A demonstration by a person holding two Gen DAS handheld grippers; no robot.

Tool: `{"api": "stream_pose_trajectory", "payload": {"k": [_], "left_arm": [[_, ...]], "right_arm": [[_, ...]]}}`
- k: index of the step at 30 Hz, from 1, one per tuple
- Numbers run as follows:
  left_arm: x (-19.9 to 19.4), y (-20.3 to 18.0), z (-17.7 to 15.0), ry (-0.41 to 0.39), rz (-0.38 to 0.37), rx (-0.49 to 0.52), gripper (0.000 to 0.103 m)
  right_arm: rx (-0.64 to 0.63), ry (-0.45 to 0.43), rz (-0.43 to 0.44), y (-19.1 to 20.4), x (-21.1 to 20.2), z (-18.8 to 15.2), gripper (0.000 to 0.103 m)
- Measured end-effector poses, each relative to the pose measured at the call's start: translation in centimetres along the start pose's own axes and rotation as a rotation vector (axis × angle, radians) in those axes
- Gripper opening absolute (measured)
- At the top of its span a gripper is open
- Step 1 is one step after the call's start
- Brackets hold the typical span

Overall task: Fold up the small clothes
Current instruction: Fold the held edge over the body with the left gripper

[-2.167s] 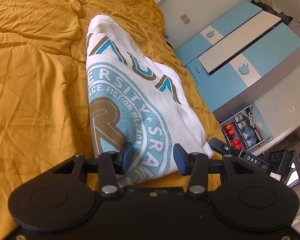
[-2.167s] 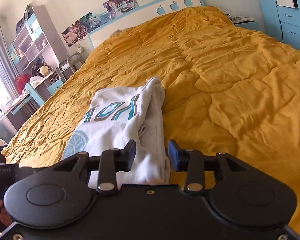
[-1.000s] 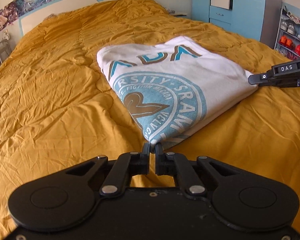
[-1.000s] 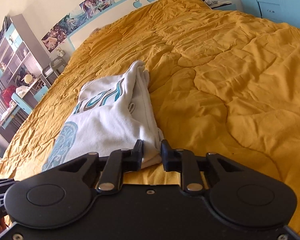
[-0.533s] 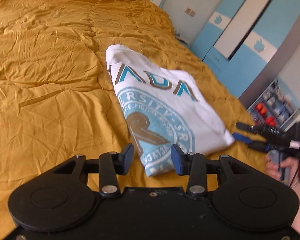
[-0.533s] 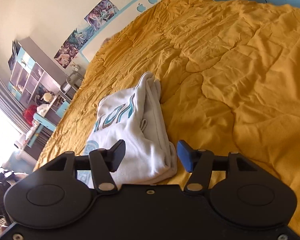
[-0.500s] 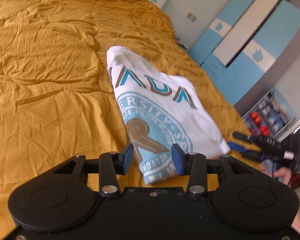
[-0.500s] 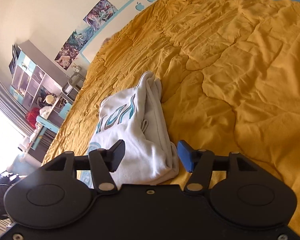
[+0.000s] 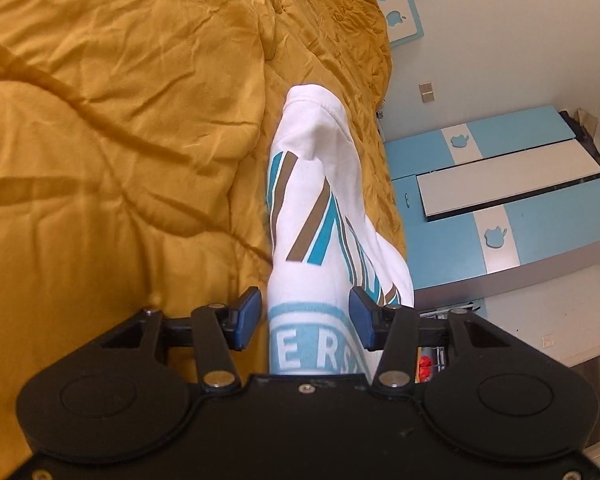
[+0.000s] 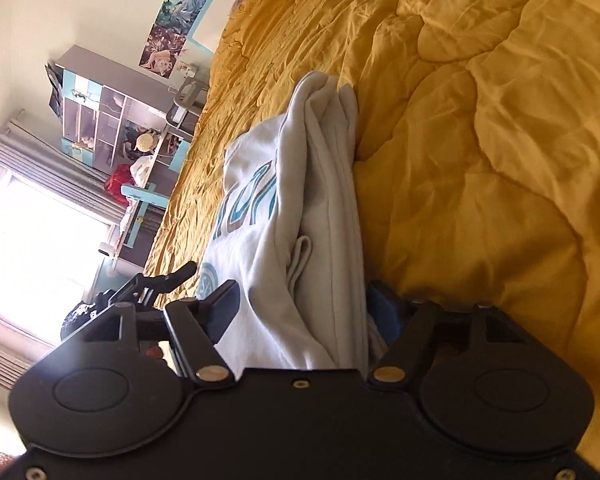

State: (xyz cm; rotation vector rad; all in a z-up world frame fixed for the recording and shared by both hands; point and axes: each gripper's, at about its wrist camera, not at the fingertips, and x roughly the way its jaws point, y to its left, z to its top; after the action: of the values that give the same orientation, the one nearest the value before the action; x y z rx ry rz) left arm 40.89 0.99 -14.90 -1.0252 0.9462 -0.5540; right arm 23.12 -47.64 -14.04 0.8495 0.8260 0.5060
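From the left wrist view, the left hand-held gripper (image 9: 303, 318) has just been opening its jaws, and they now stand apart on either side of the folded white T-shirt (image 9: 315, 216). The near end of the shirt, with its light blue printed ring and letters, lies between the blue pads (image 9: 247, 315); a sliver of gap shows on the left side, so the grip is released rather than clenched. The shirt lies on the yellow bedspread (image 9: 120, 140), running away from the gripper toward the far edge of the bed. Beyond the bed stands a blue and white wardrobe (image 9: 500, 204) with its doors shut. Just below it, behind the right finger, is a patch of something red on a shelf, too hidden to make out.

From the right wrist view, the right hand-held gripper (image 10: 304, 314) has also just been opening. Its jaws straddle the stacked, layered edge of the same shirt (image 10: 316, 208), and the pads do not visibly squeeze the cloth, so it too is let go. To the left, the other gripper's black fingers (image 10: 168, 278) reach in at the shirt's far corner. Against the far wall a shelf unit (image 10: 112, 128) holds assorted small items in its open compartments, among them a red bundle and something round and pale; finer detail is lost in glare from the window (image 10: 36, 236).
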Motion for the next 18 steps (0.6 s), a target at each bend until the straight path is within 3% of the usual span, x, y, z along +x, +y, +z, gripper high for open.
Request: {"api": "stream_pose_trajectory", "payload": {"k": [9,18], "left_arm": [[6.7,-1.2,3.0,0.055,0.008,0.040,0.052],[7.0,-1.2,2.6,0.052,-0.014,0.069,0.047]], "right_arm": [[-0.002,0.038,0.046,0.1,4.4,1.2,0.073],[-0.167,0.043,-0.108,3.3,5.3,1.1,0.071]]}}
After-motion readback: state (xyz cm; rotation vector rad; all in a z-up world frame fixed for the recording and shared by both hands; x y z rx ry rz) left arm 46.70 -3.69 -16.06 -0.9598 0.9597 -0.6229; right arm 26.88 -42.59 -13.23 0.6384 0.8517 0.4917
